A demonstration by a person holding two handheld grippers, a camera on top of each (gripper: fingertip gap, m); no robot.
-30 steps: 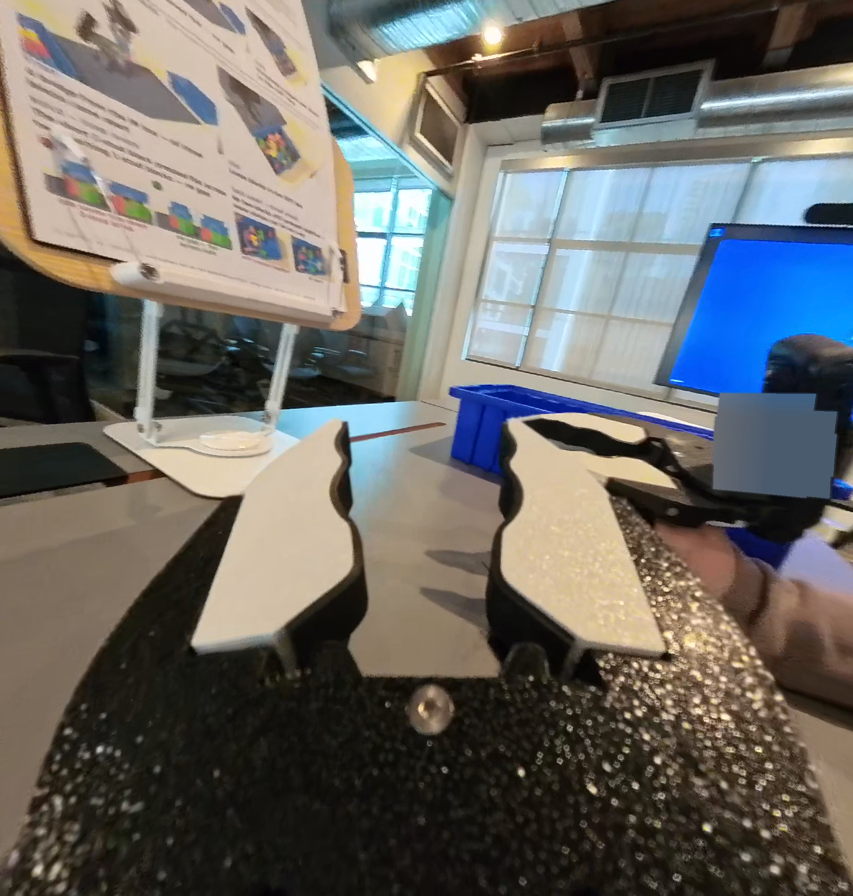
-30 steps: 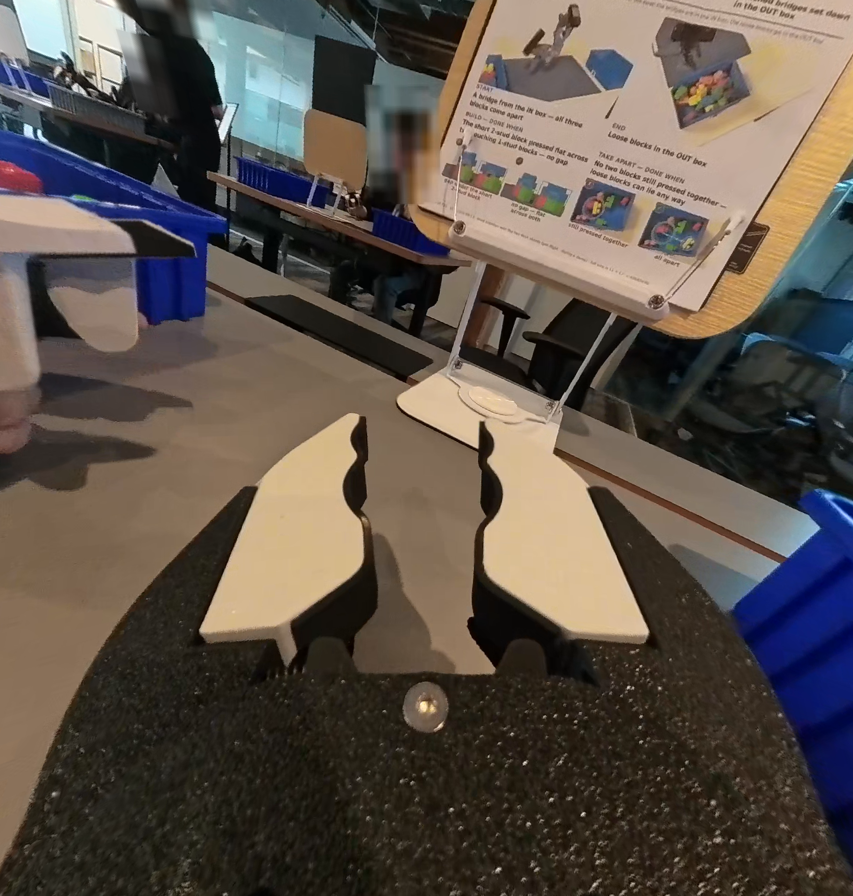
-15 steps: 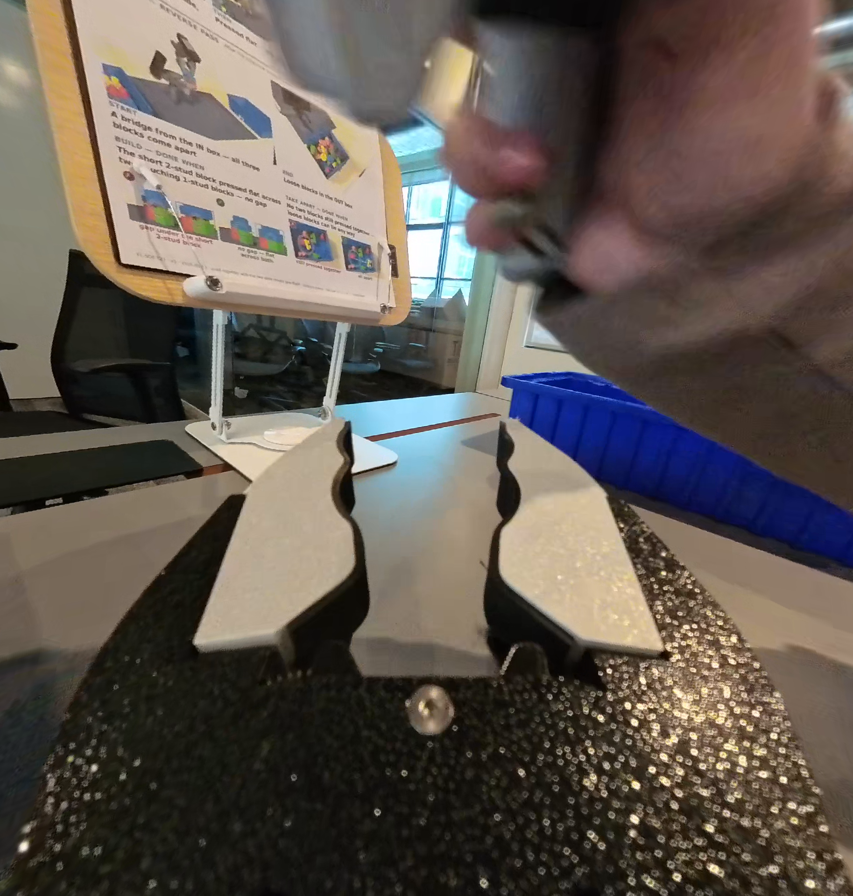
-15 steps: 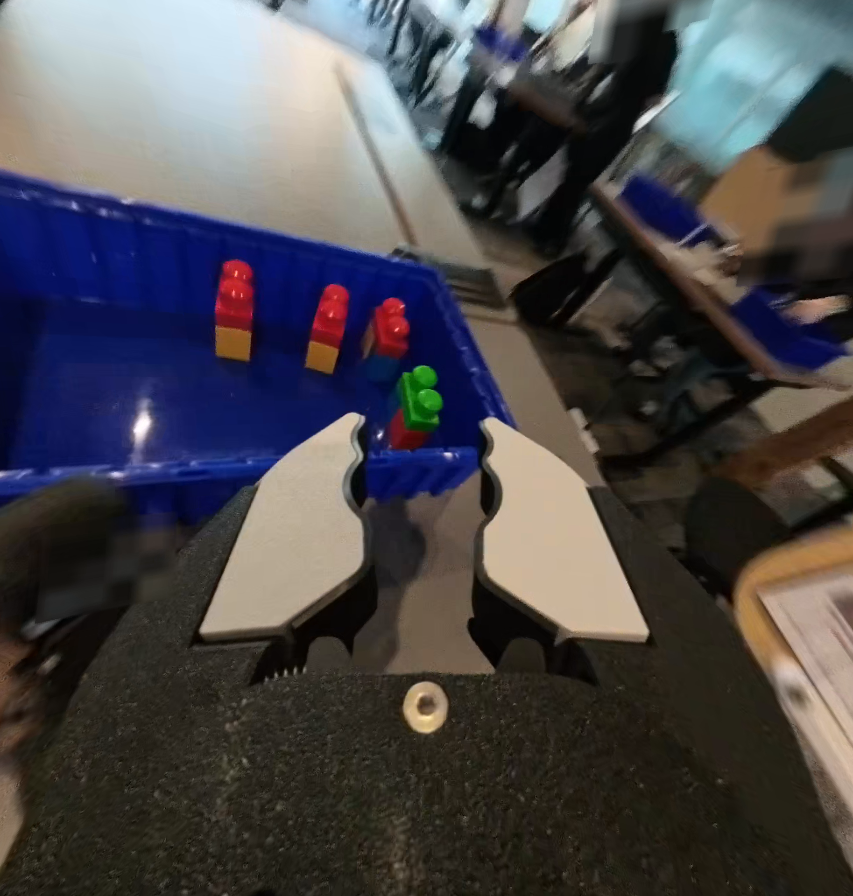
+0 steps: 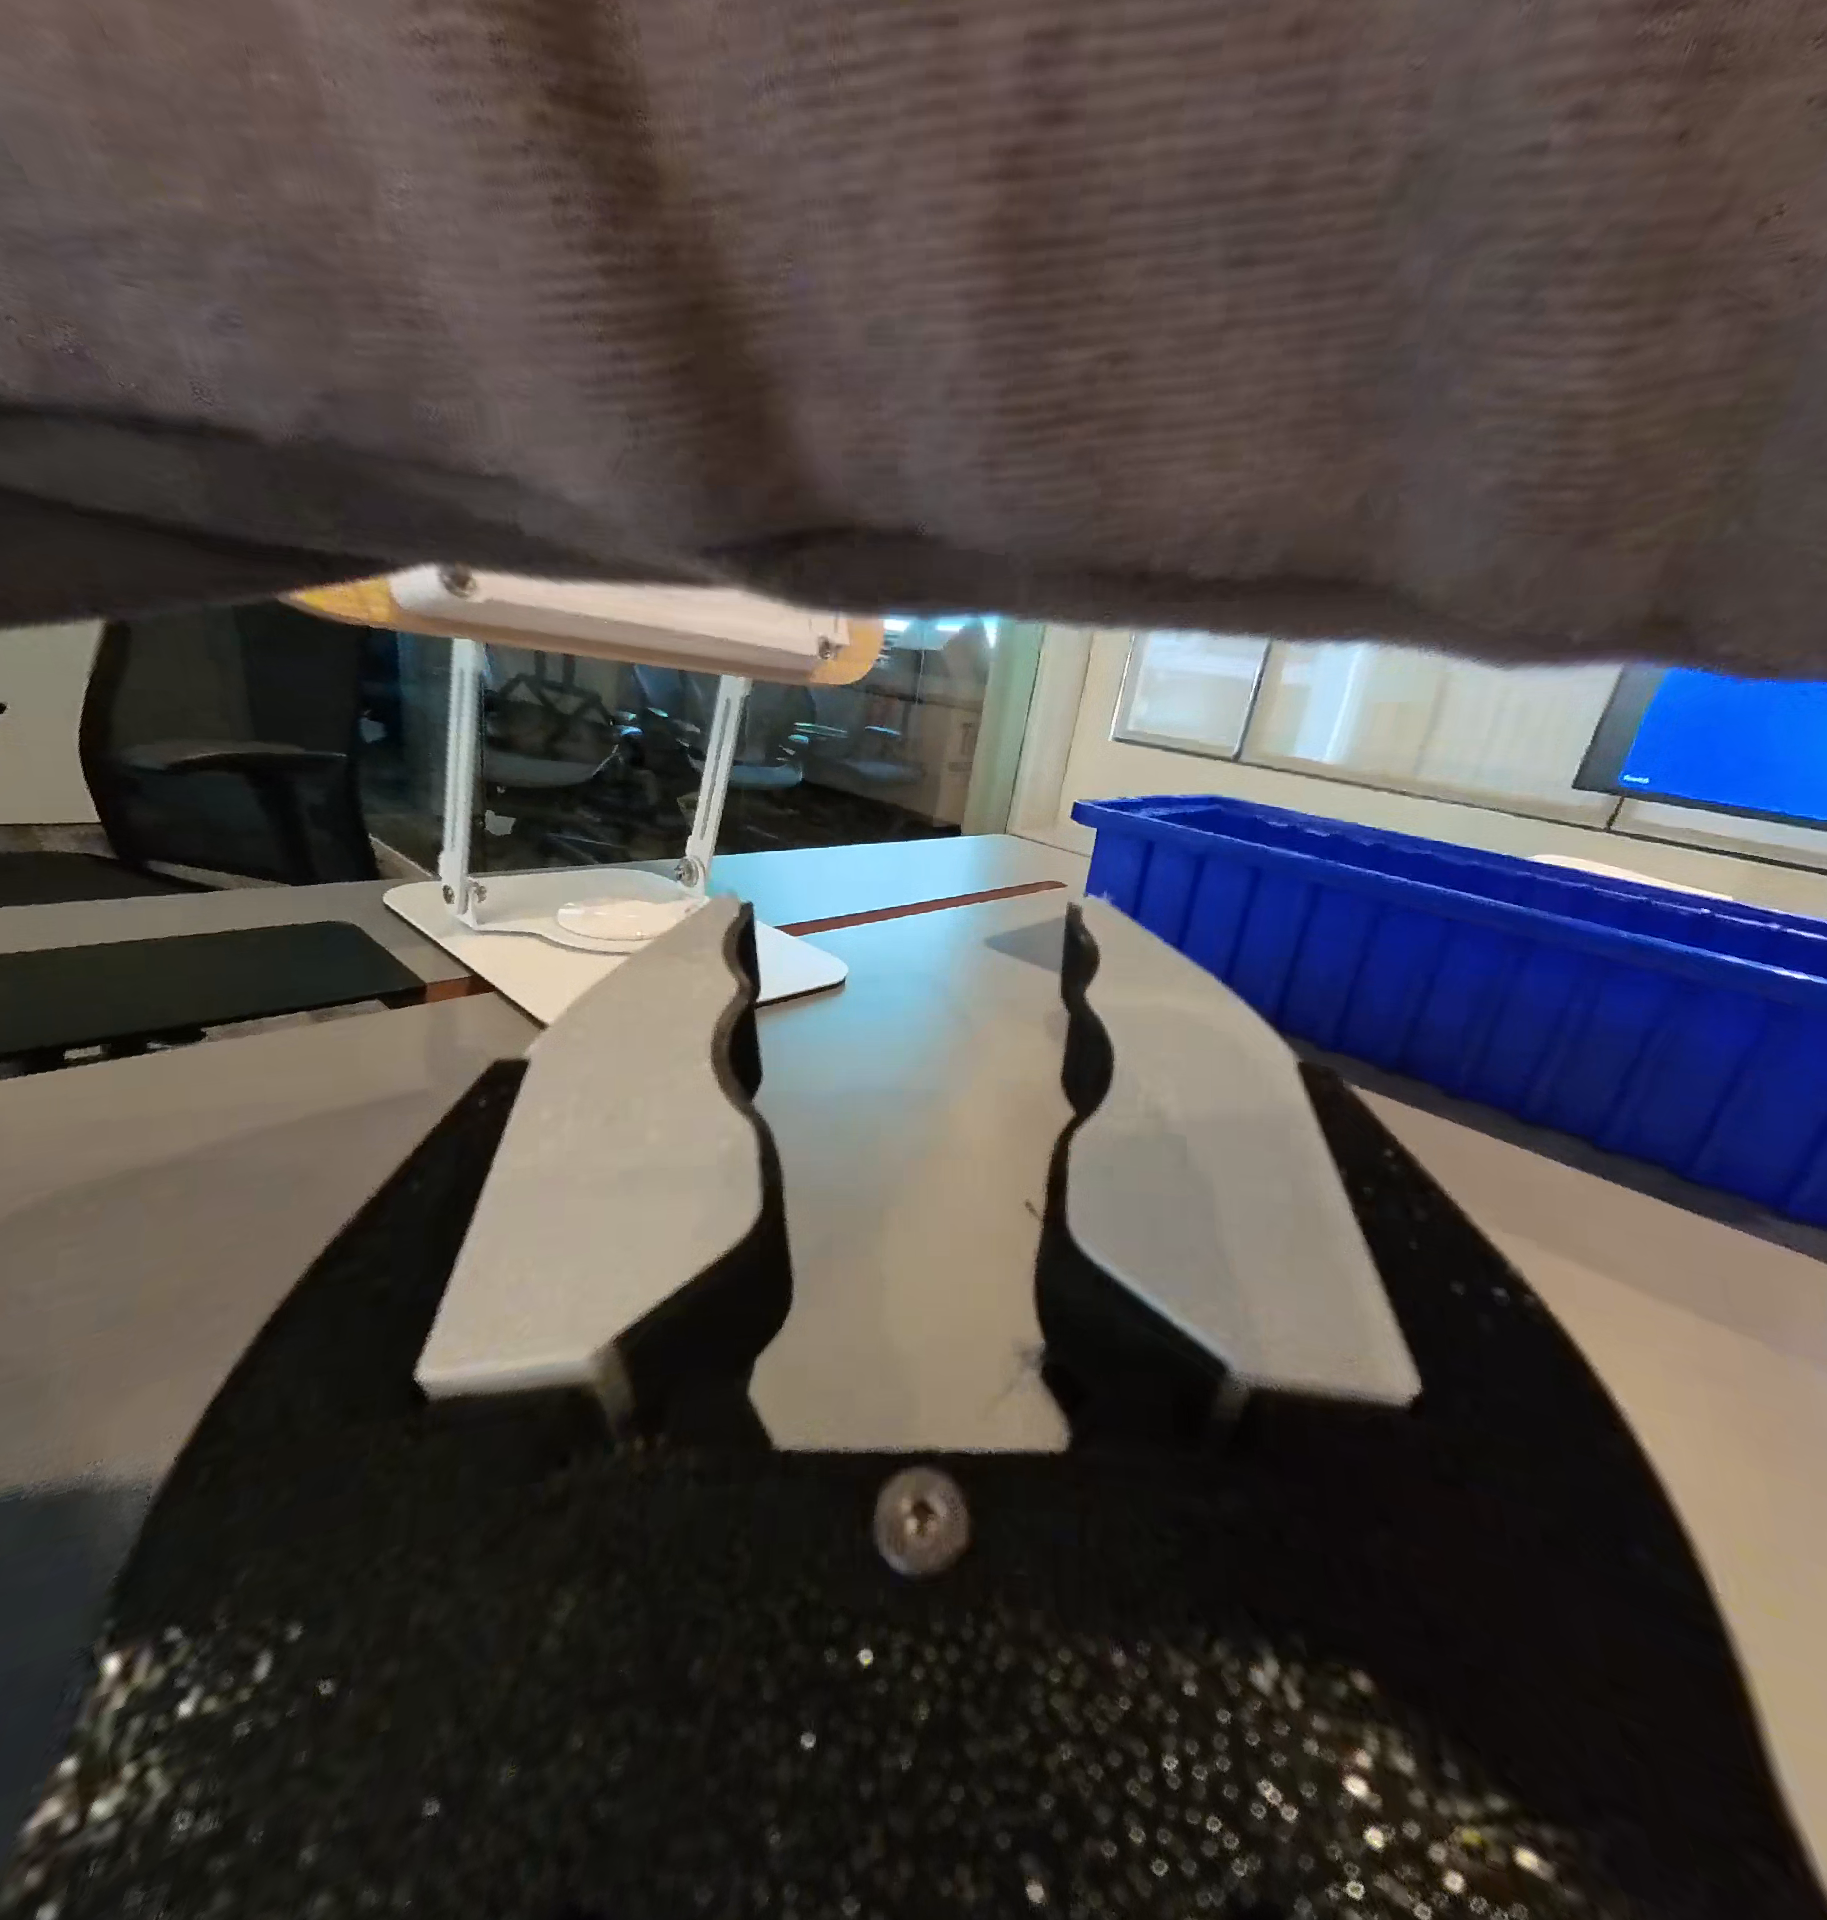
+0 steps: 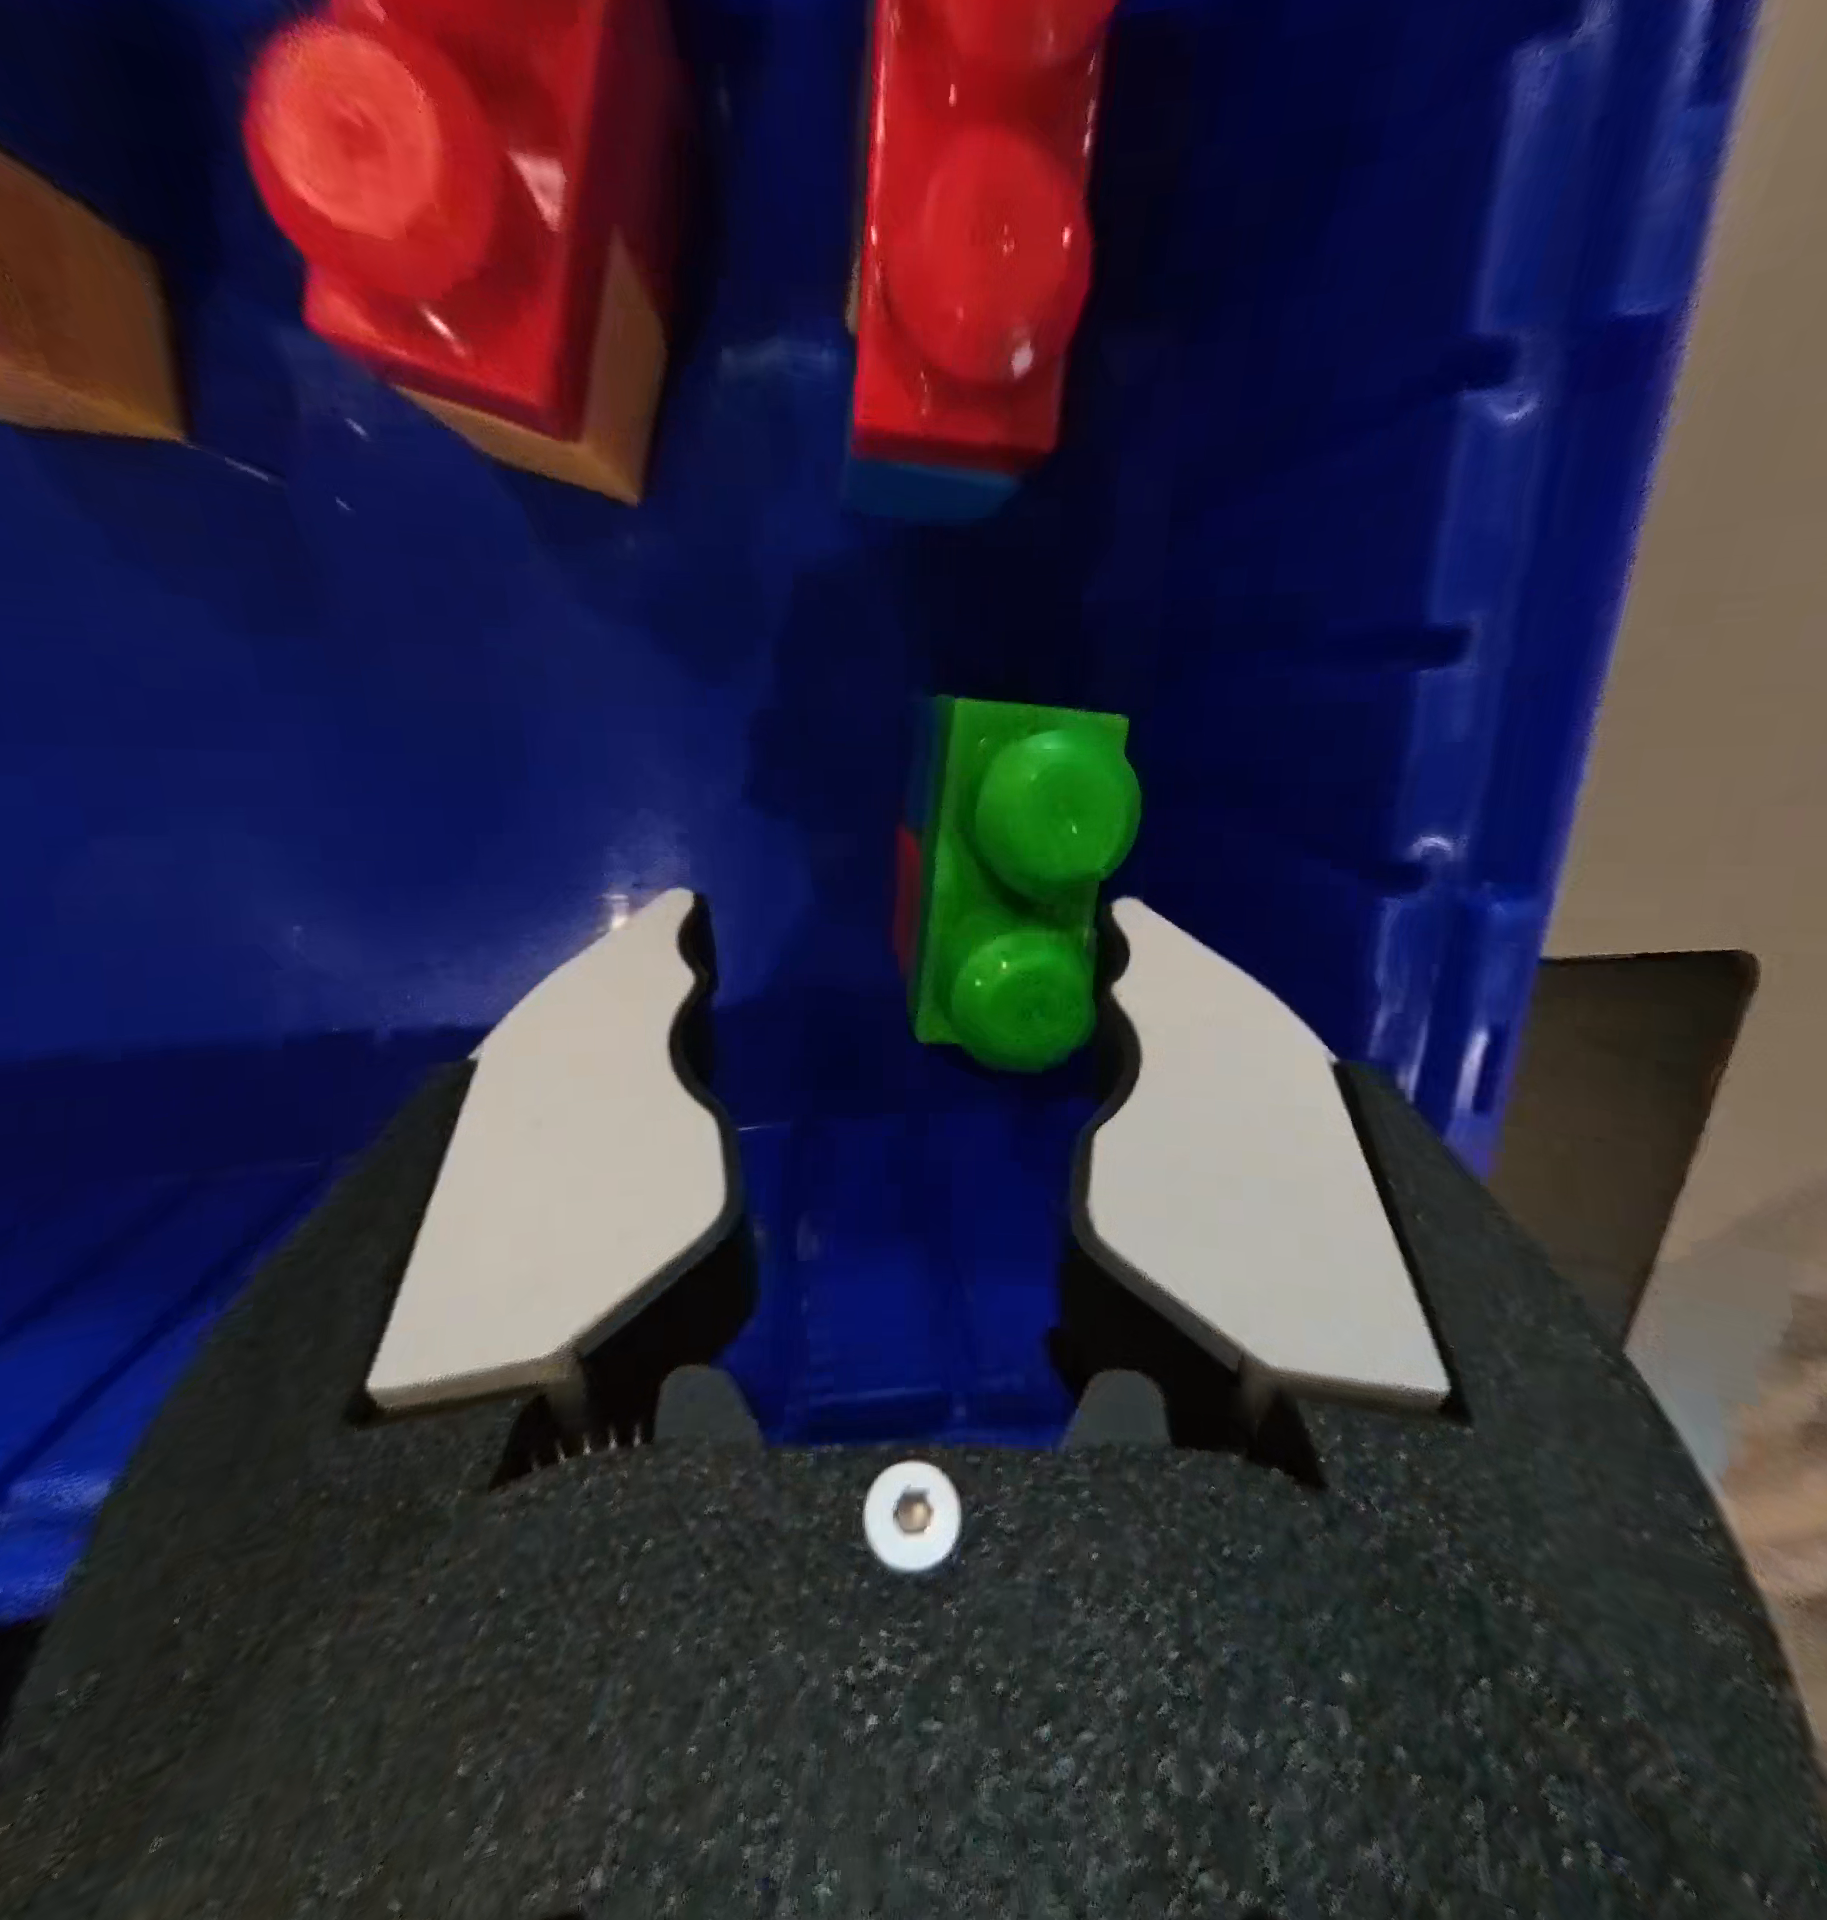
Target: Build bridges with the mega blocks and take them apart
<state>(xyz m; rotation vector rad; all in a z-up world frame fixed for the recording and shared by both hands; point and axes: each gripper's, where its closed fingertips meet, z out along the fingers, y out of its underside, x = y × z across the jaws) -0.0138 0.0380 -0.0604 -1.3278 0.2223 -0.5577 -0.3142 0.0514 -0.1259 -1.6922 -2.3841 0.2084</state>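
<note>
In the right wrist view my right gripper (image 6: pixel 901 925) is open and points down into a blue bin (image 6: pixel 369 727). A green two-stud block (image 6: pixel 1023 883), on top of blue and red blocks, lies just ahead of the tips, close to the right finger (image 6: pixel 1231 1122). Red-topped bridges (image 6: pixel 473 208) (image 6: pixel 976 239) lie farther in. In the left wrist view my left gripper (image 5: pixel 904 935) is open and empty, low over the grey table (image 5: pixel 161 1195). No blocks show there.
A person's sleeve (image 5: pixel 888 291) fills the top of the left wrist view. A second blue bin (image 5: pixel 1511 987) stands at the right. A white stand (image 5: pixel 597 935) with an instruction board stands ahead. A black mat (image 5: pixel 161 987) lies at the left. Spacing between my two grippers at the tips: around 30 cm.
My right gripper has swung left over the bin and dropped down close to the green-topped bridge. The arm and sleeve now cross above my left gripper, which has barely moved.
</note>
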